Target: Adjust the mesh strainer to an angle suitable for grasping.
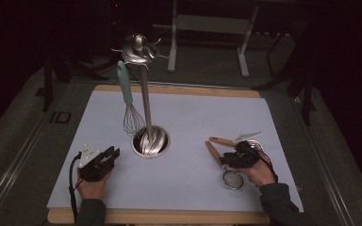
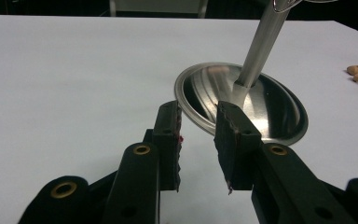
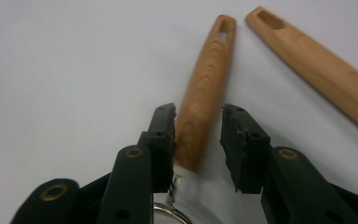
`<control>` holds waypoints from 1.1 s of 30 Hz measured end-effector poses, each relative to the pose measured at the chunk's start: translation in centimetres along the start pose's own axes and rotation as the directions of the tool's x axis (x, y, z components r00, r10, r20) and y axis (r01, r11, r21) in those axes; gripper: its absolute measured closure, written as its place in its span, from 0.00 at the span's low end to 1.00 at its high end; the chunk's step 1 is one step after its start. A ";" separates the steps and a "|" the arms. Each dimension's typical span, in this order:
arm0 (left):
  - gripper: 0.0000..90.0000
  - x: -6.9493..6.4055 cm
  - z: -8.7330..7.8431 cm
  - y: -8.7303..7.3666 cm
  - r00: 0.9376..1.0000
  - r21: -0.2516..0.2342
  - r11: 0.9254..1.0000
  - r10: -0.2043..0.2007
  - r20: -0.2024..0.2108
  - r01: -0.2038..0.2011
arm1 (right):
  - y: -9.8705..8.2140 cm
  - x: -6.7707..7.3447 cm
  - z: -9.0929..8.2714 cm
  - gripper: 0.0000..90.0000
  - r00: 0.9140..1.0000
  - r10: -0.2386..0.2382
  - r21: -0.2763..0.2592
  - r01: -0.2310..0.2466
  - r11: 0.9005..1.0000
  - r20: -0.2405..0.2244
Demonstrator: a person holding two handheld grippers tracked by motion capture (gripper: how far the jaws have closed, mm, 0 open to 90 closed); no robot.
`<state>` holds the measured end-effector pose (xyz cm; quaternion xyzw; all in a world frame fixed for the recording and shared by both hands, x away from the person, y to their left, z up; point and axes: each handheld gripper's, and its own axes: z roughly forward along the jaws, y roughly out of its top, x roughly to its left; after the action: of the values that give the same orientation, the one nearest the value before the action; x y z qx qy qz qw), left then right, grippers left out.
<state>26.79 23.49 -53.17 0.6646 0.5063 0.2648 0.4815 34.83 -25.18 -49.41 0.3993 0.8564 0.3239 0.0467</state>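
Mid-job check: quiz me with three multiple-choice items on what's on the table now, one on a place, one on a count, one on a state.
1. Where is the whisk?
A. hanging on the utensil stand
B. lying flat on the sheet
C. in the left claw

2. How many wooden handles lie by the right claw?
A. one
B. two
C. four

3. How is the right claw?
A. shut on nothing
B. open, astride the strainer's handle
C. gripping the whisk

Answers:
1 A: its teal handle hooks at the stand's top.
2 B: the right gripper view shows two.
3 B: a gap remains beside one pad.
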 end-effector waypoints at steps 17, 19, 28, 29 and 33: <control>0.78 -0.1 0.0 0.0 1.000 -0.001 1.000 0.004 -0.001 -0.004 | -0.3 -0.5 -0.1 0.73 0.999 0.032 0.007 -0.032 0.999 -0.016; 0.78 -0.1 0.0 0.0 1.000 -0.001 1.000 0.005 -0.003 -0.005 | -0.3 -0.4 0.0 0.73 0.999 0.038 0.005 -0.038 0.999 -0.030; 0.78 -0.1 0.0 0.0 1.000 0.001 1.000 0.008 -0.006 -0.008 | -0.2 -0.2 0.4 0.72 0.996 0.046 0.012 -0.045 0.999 -0.073; 0.78 -0.1 0.0 0.0 1.000 0.001 1.000 0.008 -0.007 -0.008 | -0.2 -0.1 0.5 0.72 0.995 0.048 0.016 -0.046 0.999 -0.085; 0.77 -0.1 0.0 0.0 1.000 0.001 1.000 0.009 -0.008 -0.009 | -0.2 0.0 0.9 0.74 0.994 0.047 0.026 -0.044 0.999 -0.101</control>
<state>26.75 23.41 -53.11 0.6660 0.5051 0.2693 0.4782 34.99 -24.79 -50.18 0.4023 0.8522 0.3345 -0.0092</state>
